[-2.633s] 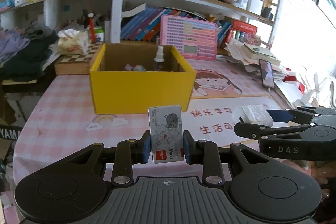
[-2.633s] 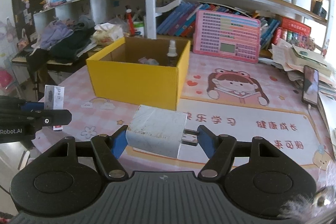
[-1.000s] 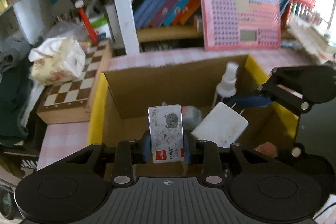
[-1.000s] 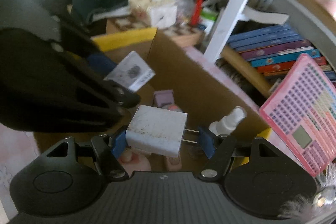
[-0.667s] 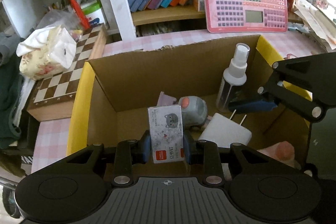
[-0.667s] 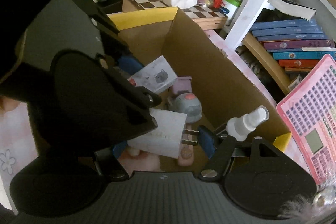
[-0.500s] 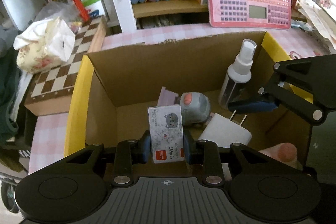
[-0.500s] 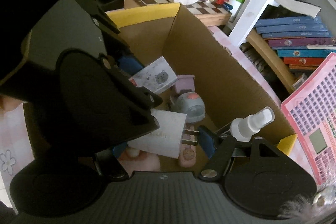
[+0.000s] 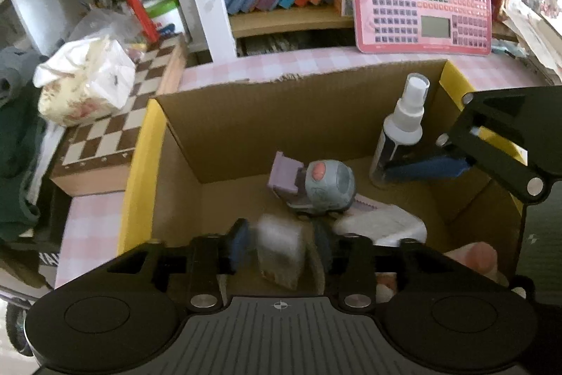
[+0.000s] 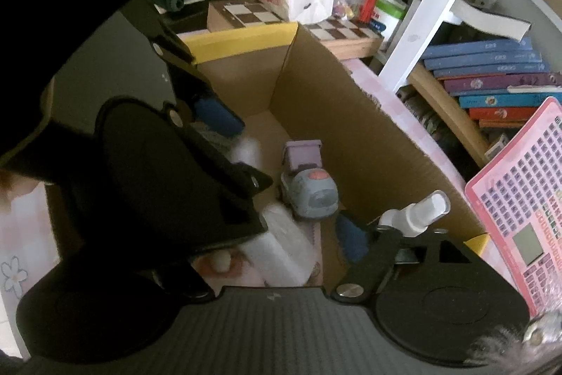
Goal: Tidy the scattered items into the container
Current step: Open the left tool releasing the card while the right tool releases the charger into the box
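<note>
Both jaws opening — items loose.

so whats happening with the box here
A person holds two grippers over the yellow cardboard box. The left gripper is opening and its small card packet, blurred, is dropping free between the pads. The right gripper is opening too; its white charger now lies inside, beside the toy truck and spray bottle.

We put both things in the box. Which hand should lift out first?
Probably left: the left gripper, jaws opening with the blurred card between them, has free room. The right gripper, also opening, sits beside the upright spray bottle.
</note>
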`<state>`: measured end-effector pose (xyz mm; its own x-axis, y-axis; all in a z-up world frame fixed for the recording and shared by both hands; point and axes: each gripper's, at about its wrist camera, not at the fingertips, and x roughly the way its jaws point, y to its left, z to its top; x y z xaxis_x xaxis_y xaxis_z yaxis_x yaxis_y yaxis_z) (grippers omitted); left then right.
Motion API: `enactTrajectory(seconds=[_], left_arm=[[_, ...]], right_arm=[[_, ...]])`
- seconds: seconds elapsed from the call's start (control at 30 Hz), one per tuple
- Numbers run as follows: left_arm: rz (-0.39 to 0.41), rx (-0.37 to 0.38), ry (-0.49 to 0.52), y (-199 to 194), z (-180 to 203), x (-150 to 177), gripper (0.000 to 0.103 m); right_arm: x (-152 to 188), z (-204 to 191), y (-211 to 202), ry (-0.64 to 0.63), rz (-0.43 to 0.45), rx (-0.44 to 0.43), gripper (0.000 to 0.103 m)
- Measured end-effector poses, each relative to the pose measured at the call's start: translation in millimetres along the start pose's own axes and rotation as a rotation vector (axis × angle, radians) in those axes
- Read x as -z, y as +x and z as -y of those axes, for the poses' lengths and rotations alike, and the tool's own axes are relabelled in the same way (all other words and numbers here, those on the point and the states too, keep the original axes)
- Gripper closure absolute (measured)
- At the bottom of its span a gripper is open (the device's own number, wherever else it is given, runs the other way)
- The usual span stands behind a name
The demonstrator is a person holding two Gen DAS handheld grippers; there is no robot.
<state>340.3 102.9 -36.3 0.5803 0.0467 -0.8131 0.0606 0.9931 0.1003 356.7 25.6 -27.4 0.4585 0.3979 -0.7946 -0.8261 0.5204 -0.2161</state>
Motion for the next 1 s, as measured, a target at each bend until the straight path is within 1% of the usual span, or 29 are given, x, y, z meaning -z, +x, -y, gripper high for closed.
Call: enactTrajectory(seconds=[0.03, 0.1, 0.2, 0.37, 0.53, 0.57, 0.63, 0.7, 0.83, 0.93, 1.0], left_arm=[[0.011, -0.008, -0.001, -3.4, 1.0, 0.3, 0.044], [0.035, -0.014, -0.003, -10.9, 2.9, 0.9, 0.040], [0.071, -0.019, -0.013, -23.9, 5.4, 2.2, 0.036], [0.135, -0.011, -0.034, -50.1, 9.9, 6.6, 0.036], [0.221, -0.015, -0.044, -86.6, 15.0, 18.5, 0.034], [0.241, -0.019, -0.050, -95.9, 15.2, 22.7, 0.033], [0.284, -0.031, -0.063, -114.6, 15.2, 31.8, 0.025], [0.335, -0.032, -0.076, -133.7, 13.8, 43.1, 0.022], [0.408, -0.043, -0.110, -167.5, 15.9, 70.2, 0.021], [0.437, -0.053, -0.143, -186.8, 18.4, 94.0, 0.021], [0.456, -0.053, -0.166, -196.7, 19.0, 109.7, 0.021]], right_arm=[[1.0, 0.7, -2.4, 0.000, 0.007, -0.003, 0.018], [2.9, 2.3, -8.2, 0.001, 0.024, -0.005, 0.017], [7.2, 6.4, -22.7, 0.025, 0.055, 0.004, 0.017], [14.6, 9.3, -51.5, 0.077, 0.112, 0.029, 0.016], [22.7, 0.4, -87.3, 0.111, 0.181, 0.073, 0.016], [24.8, -2.3, -95.0, 0.118, 0.196, 0.085, 0.017], [30.7, -8.5, -111.6, 0.131, 0.232, 0.113, 0.017], [39.4, -13.7, -129.9, 0.167, 0.274, 0.123, 0.014], [58.0, -29.7, -161.6, 0.240, 0.340, 0.170, 0.014], [74.0, -44.6, -181.4, 0.297, 0.382, 0.207, 0.014], [84.9, -54.6, -191.6, 0.326, 0.395, 0.236, 0.013]])
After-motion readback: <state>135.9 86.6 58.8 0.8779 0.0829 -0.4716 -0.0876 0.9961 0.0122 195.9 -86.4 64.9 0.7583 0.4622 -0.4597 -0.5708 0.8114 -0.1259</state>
